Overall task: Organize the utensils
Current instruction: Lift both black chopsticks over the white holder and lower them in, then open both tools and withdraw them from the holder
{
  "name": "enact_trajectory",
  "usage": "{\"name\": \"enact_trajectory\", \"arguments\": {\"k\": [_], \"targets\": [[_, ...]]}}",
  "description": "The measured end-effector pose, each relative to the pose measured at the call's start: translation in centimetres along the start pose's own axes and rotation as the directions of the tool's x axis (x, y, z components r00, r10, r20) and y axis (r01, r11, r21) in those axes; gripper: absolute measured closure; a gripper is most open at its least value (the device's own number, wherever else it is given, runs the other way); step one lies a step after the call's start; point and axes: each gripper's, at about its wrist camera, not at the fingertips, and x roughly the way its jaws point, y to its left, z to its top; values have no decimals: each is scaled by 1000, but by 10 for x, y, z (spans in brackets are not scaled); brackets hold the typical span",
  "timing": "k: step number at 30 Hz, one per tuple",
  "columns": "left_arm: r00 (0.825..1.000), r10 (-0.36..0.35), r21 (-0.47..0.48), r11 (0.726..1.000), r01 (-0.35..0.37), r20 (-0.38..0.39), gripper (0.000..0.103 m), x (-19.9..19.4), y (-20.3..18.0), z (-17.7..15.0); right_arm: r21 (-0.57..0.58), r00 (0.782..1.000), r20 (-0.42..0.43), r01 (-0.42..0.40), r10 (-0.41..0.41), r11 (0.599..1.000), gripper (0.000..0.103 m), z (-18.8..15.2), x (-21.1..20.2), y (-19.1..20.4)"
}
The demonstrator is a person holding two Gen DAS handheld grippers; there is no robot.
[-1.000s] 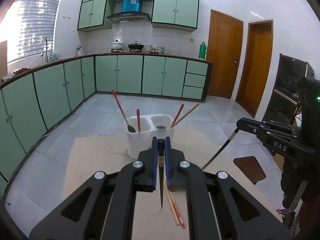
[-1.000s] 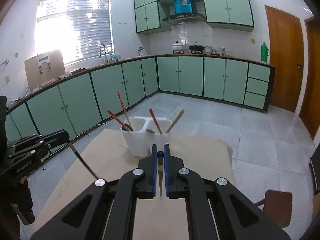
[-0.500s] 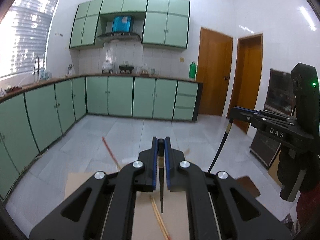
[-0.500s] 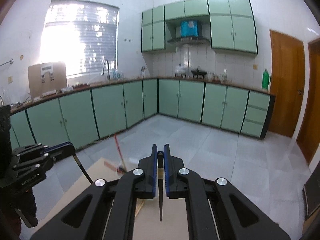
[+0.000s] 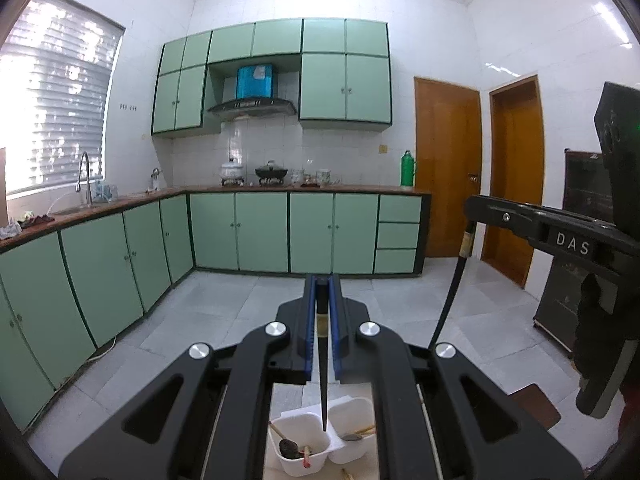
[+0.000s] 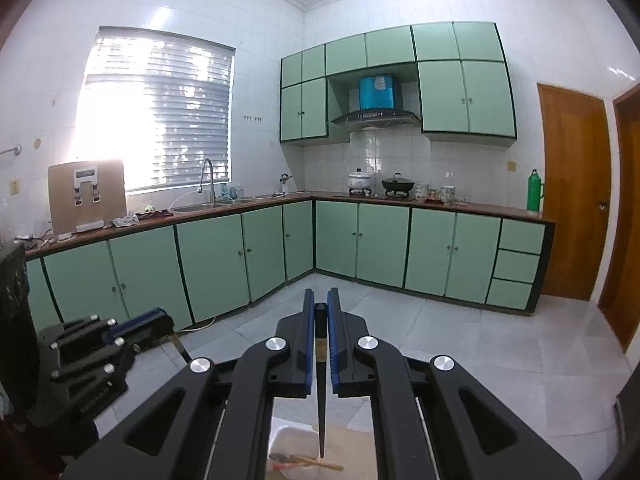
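Observation:
My left gripper (image 5: 322,280) is shut on a black chopstick (image 5: 323,380) whose tip hangs just above the white two-compartment holder (image 5: 340,412). The holder shows at the bottom of the left wrist view with spoons and chopsticks inside. At the right of that view, my right gripper (image 5: 470,204) pinches a second black chopstick (image 5: 450,292) that dangles down. In the right wrist view, the right gripper (image 6: 320,296) is shut on its black chopstick (image 6: 321,408), high over the holder (image 6: 286,436). The left gripper (image 6: 162,320) sits at the lower left.
The holder stands on a cardboard-covered table (image 6: 352,444), mostly hidden by the gripper bodies. A loose chopstick (image 5: 346,474) lies by the holder. A brown stool (image 5: 532,404) is to the right. Green cabinets and tiled floor fill the background.
Both grippers have risen, each keeping its black chopstick. The holder has dropped from the middle of both views to the bottom edge, and more wall and ceiling show.

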Motion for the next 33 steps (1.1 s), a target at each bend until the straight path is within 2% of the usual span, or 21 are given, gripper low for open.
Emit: {"name": "enact_trajectory", "arguments": {"k": [10,19,22,23,24,25,28,33], "targets": [[993,2,-41,999,-7,-115,97,53,27,-32,9,994,-112,-16,17,1000,97,-48,68,2],[983,3,-39,999,-11,-181,96,66,34,-47,-2,978,-206,-30,29,1000,96,-76,86,5],[985,6,-40,999,-13,-174,91,61,35,-45,3,980,-197,-14,14,1000,85,-75,79,1],[986,11,-37,999,-17,-167,83,59,36,-43,9,982,-190,-9,11,1000,77,-74,75,-1],[987,19,-36,999,-25,-157,70,53,37,-40,12,983,-184,-4,6,1000,72,-73,71,-3],[988,21,-37,999,-26,-151,66,50,36,-39,15,985,-174,8,-6,1000,65,-72,66,-6],[992,27,-27,999,-31,-126,65,32,33,-37,24,988,-154,25,-21,999,54,-72,48,-10],[995,32,-19,999,-34,-92,57,-9,27,-47,37,992,-115,49,-44,998,42,-80,8,-15]]}}
